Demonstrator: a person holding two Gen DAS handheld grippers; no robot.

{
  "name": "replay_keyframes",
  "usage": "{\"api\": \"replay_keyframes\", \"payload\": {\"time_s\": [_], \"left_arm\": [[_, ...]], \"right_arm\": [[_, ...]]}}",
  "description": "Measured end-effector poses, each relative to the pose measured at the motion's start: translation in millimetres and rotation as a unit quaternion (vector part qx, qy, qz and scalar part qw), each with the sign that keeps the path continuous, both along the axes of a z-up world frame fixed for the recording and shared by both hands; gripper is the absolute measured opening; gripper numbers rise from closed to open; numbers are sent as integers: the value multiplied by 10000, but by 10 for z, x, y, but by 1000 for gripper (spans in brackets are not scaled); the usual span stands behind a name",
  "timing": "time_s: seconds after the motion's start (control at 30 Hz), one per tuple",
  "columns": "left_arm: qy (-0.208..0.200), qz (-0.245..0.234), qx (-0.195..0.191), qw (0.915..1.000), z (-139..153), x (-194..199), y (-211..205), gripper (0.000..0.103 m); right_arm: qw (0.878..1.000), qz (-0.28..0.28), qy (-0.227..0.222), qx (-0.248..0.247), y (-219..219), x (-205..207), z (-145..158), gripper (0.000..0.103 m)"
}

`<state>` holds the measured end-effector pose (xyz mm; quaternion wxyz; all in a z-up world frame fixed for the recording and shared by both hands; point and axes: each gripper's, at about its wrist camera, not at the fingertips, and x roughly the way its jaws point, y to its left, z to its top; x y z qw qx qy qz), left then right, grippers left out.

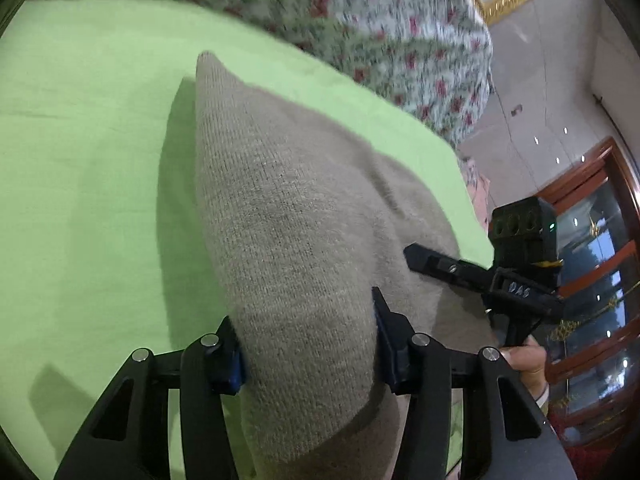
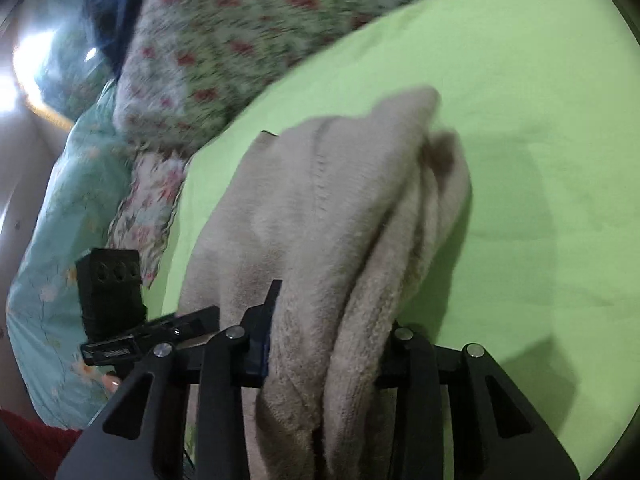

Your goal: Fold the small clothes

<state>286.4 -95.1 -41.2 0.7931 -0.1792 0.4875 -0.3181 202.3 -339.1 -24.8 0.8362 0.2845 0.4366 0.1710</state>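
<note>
A beige knitted garment [image 1: 288,208] hangs lifted over a light green sheet [image 1: 88,160]. My left gripper [image 1: 308,344] is shut on one edge of it, the cloth bulging up between the fingers. My right gripper [image 2: 328,340] is shut on another bunched edge of the same garment [image 2: 320,208], which drapes forward onto the green sheet [image 2: 520,140]. The right gripper also shows in the left wrist view [image 1: 420,256], touching the cloth at its right side. The left gripper's body shows in the right wrist view [image 2: 116,320] at lower left.
A floral quilt [image 1: 380,32] lies piled beyond the sheet; it also shows in the right wrist view [image 2: 208,48], with a pale blue floral cover [image 2: 60,240] at left. A wooden glass-fronted cabinet [image 1: 592,280] stands on the tiled floor at right.
</note>
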Motion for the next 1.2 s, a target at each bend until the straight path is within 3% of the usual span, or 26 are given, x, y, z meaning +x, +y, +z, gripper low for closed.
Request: {"api": "replay_keyframes", "payload": {"time_s": [0.33,0.43,0.53,0.63,0.77,0.87,1.03,1.1,1.2], "left_arm": [[-403,861,334,9949,283,-478,1400,51],[-377,1060,361,9930,173,-534,1712,51],[-89,1180,421,9921,-95,-544,1910,54],[-79,1278,388,9910,-239,-582,1951,64],[-186,1340,493,9896,-234,-671,1918,67],[-276,1469,547,9873,-141,-747,1888,68],[-568,1919,632,9777,61,-952,2062,69],[-566,2060,560,9753,97,-977,2129,69],[-509,2142,828,9719,72,-945,2123,67]], "right_arm": [[9937,962,-463,335,1297,335,-25,36],[9923,1059,-507,385,1562,389,-67,36],[9936,1071,-302,212,1716,444,-233,36],[9948,993,-192,124,1730,419,-347,37],[9961,877,-55,62,1659,380,-364,48],[9972,694,87,-258,1603,342,-283,68],[9986,104,-342,-399,1362,211,65,69],[9981,46,-489,-368,1351,271,185,69],[9977,109,-396,-531,1501,483,233,65]]}}
